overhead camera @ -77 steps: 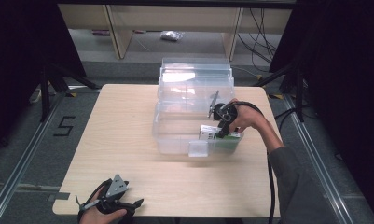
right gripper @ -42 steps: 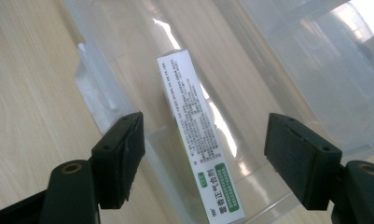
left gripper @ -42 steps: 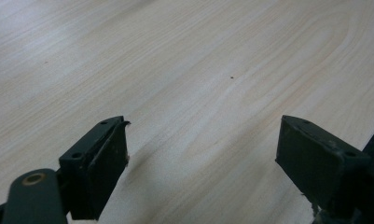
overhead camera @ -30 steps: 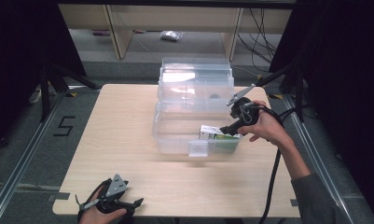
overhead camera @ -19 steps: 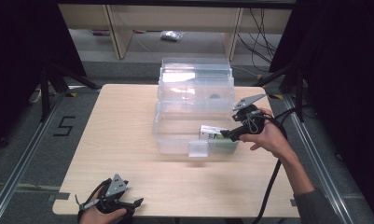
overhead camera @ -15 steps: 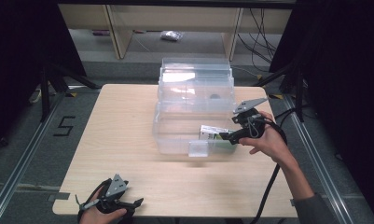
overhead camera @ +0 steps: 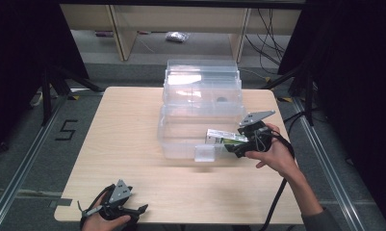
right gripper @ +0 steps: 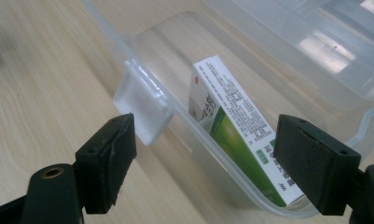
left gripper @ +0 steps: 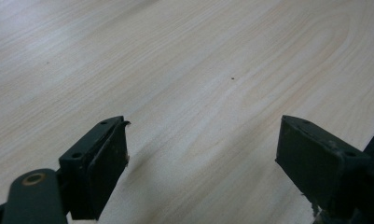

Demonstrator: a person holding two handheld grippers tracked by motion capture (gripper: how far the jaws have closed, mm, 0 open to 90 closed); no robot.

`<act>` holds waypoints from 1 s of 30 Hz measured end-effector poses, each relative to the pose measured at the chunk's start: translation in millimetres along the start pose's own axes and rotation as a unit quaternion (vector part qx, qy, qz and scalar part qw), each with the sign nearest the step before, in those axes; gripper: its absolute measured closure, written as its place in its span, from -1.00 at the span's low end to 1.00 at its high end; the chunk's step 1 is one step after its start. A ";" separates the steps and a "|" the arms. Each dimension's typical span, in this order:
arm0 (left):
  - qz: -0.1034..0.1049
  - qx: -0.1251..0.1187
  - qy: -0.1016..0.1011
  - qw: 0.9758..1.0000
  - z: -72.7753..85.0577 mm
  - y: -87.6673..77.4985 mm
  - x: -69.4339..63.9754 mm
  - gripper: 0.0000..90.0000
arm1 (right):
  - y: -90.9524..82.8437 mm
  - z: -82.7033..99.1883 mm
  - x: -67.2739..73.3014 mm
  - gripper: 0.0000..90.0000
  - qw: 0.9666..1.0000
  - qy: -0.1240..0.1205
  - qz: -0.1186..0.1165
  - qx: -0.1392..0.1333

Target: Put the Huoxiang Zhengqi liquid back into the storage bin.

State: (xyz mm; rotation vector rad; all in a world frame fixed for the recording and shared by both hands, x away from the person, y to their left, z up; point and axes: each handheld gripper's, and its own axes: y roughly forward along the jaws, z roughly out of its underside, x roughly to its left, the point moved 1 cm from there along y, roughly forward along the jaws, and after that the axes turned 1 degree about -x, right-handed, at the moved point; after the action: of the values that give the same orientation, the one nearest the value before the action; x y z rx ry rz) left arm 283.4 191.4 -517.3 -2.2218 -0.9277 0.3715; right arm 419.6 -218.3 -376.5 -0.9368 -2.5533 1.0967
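carton (overhead camera: 225, 138) in bin (overhead camera: 181, 144), bin on table (overhead camera: 118, 130)

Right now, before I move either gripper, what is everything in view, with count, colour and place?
clear plastic storage box: one, see-through, middle of the table, open, latch tab on its near wall.
clear plastic lid: one, see-through, standing up behind the box.
white and green printed carton: one, lying tilted inside the box at its right end.
light wooden table: one, pale wood.
wooden shelf unit: one, light wood, on the floor beyond the table.
small wrapped packet: one, pale, on the floor by the shelves.
left gripper: black, near left table edge, open, nothing between the jaws.
right gripper: black, beside the box's right end, open.
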 end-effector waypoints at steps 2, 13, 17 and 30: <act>-0.001 0.003 0.002 1.000 -0.3 -0.6 -0.2 -0.65 | -0.4 2.3 2.4 -0.50 1.000 0.004 -0.001 -0.004; -0.002 0.000 0.002 1.000 -0.2 -0.3 -0.1 -0.65 | -1.7 16.8 18.0 -0.51 0.999 0.016 -0.006 -0.027; -0.006 -0.009 -0.009 1.000 0.0 1.8 -0.8 -0.65 | -1.0 24.4 22.9 -0.51 0.999 0.024 -0.012 -0.022; -0.004 -0.008 -0.003 1.000 -0.1 0.2 -1.5 -0.65 | 9.2 39.0 38.0 -0.52 0.999 0.033 -0.014 -0.038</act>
State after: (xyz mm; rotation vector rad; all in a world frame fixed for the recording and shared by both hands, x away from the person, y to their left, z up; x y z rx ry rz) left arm 282.5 190.2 -517.3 -2.2330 -0.9449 0.3689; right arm 378.2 -212.2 -412.6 -0.9358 -2.5614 0.9518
